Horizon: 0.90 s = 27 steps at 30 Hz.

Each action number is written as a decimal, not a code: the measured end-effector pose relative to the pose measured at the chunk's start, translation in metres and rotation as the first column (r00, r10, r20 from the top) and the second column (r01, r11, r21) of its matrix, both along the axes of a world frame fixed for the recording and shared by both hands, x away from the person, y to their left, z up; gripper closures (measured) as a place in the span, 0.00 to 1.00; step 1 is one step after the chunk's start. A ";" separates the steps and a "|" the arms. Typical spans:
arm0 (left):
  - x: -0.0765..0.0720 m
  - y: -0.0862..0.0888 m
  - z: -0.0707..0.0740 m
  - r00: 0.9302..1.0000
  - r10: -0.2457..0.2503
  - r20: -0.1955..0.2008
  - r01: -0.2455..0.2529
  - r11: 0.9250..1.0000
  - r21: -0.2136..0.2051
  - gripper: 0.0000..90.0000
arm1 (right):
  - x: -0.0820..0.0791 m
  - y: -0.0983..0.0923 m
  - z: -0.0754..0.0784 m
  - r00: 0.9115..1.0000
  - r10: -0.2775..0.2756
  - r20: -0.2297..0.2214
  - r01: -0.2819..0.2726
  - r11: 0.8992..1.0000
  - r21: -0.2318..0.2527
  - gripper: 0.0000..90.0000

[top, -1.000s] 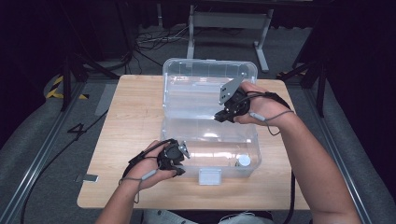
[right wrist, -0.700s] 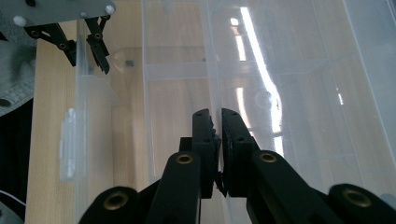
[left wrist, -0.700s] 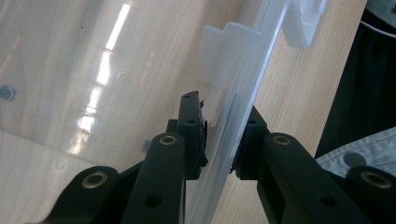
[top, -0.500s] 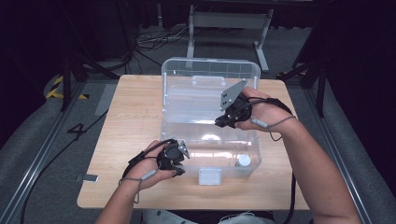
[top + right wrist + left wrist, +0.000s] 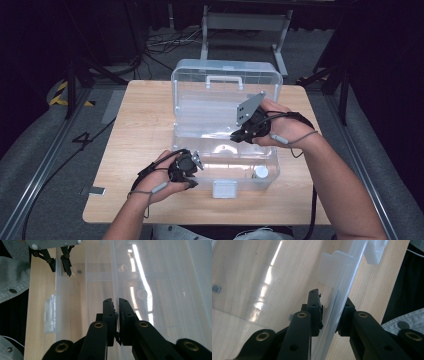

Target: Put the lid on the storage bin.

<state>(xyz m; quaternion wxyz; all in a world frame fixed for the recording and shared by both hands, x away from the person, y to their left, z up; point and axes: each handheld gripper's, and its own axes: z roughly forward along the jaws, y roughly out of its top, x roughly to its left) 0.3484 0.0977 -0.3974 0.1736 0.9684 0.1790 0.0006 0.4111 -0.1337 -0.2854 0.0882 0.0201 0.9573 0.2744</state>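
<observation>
- left gripper at the near-left front of the clear plastic lidded storage box; jaws straddle the front wall, one inside, one outside. the inner pad stands just off the plastic, so cannot tell if it's a firm clamp. same spot as a second ago.
- white latch tab hangs at the box's near front, beside that gripper.
- small white round cap sits in the near-right corner inside the box.
- right gripper jaws nearly together, pinching a thin clear inner wall of the box; it has shifted slightly left and inward since the earlier frame.
- box rests mid-way across the light wooden table, lid open, standing up at the far side, unchanged.
</observation>
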 end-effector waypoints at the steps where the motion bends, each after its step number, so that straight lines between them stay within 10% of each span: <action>1: 0.000 0.000 0.000 1.000 0.001 0.000 -0.001 1.000 0.001 0.86 | 0.000 0.000 0.000 1.000 0.001 -0.002 -0.001 1.000 -0.005 0.95; 27: -0.002 0.000 -0.001 1.000 0.018 0.001 -0.018 0.999 0.028 0.83 | -0.011 -0.001 -0.007 1.000 0.026 -0.014 -0.026 1.000 0.009 0.93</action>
